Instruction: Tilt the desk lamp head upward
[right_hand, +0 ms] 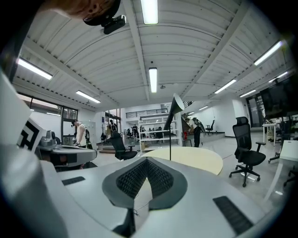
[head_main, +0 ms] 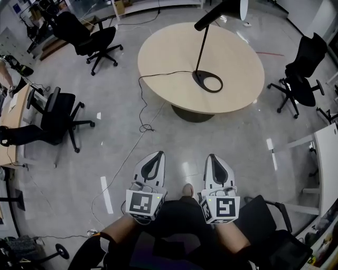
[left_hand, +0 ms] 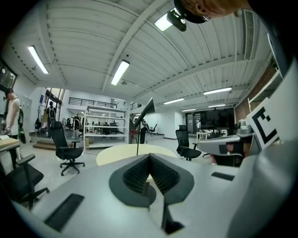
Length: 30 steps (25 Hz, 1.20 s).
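You stand on a grey glossy floor [head_main: 174, 142] of an open office, and in front of you is a round table with a pale wooden top [head_main: 169, 58]. Around it there are three black office chairs on wheels, one at the far left [head_main: 95, 39], one at the near left [head_main: 58, 113] and one at the right [head_main: 301, 79]. The black desk lamp [head_main: 203, 50] stands on the right half of the table top, on a flat ring-shaped base [head_main: 209, 82], with a thin straight stem and its long head [head_main: 224, 10] high above the far edge of the table. Your left gripper [head_main: 157, 155] and your right gripper [head_main: 212, 157] are low and close to your body, side by side, both pointing toward the table and well apart from the lamp. In each gripper view the two ribbed dark pads meet at the tips and nothing is between them. In both of these views the lamp is far ahead, almost straight above the jaw tips. A thin black cable [head_main: 143, 100] runs from the lamp base over the left edge of the table and down to the floor.
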### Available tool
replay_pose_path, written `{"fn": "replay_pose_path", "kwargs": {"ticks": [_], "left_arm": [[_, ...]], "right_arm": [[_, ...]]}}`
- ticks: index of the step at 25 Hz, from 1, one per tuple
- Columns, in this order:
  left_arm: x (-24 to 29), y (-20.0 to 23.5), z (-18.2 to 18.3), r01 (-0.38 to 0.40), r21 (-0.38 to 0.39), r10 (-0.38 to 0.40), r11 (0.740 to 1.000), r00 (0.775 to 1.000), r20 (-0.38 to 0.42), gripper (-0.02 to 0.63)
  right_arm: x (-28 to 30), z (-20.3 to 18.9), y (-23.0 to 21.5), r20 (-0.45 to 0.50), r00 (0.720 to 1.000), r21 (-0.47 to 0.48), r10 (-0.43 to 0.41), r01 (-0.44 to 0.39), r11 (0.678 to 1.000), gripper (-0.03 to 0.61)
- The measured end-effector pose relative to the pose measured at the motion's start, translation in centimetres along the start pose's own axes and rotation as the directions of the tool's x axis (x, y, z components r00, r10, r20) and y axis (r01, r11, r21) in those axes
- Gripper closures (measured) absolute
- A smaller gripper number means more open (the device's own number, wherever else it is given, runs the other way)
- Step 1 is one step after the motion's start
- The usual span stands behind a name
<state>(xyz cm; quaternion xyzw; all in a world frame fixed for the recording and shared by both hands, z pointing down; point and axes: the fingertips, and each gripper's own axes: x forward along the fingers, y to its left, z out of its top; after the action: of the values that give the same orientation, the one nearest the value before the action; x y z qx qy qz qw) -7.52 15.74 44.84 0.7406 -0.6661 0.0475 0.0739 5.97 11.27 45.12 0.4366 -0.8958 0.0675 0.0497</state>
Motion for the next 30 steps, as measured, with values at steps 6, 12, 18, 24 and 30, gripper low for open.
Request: {"fn": "replay_pose_path", "kwargs": {"ticks": [6,12,18,24,30], "left_arm": [[-4.9,3.4,0.4,0.061,0.000,-0.061,0.998,0.998,0.022,0.569],[-9.1,6.2,-1.3,0.104,-0.015,-0.103,0.994,0.994,0.019,0.569],[-11.3,7.8,-2.0,0.128,-0.027,-0.128,0.991,0.992,0.016,0.569],[-11.6,6.7,-1.3,0.114,-0.028,-0.114,0.993,0.993,0.022,0.569],[-11.0,4.5,-0.8,0.084,-0.037,-0.083,0.996,0.996,0.019,0.569]], "right_arm": [[-2.0,0.4,6.6,0.001,0.999,-0.005,-0.047,0.047,0.999,0.563],[-4.0,-1.5,11.4,-0.031,0.994,0.008,-0.102,0.103,0.995,0.563],[-5.1,-1.9,14.5,-0.045,0.991,0.002,-0.124,0.124,0.992,0.563],[-6.0,-2.1,14.1,-0.058,0.993,-0.003,-0.105,0.105,0.995,0.563],[-6.6,-1.7,12.3,-0.066,0.995,-0.019,-0.073,0.072,0.997,0.564]]}}
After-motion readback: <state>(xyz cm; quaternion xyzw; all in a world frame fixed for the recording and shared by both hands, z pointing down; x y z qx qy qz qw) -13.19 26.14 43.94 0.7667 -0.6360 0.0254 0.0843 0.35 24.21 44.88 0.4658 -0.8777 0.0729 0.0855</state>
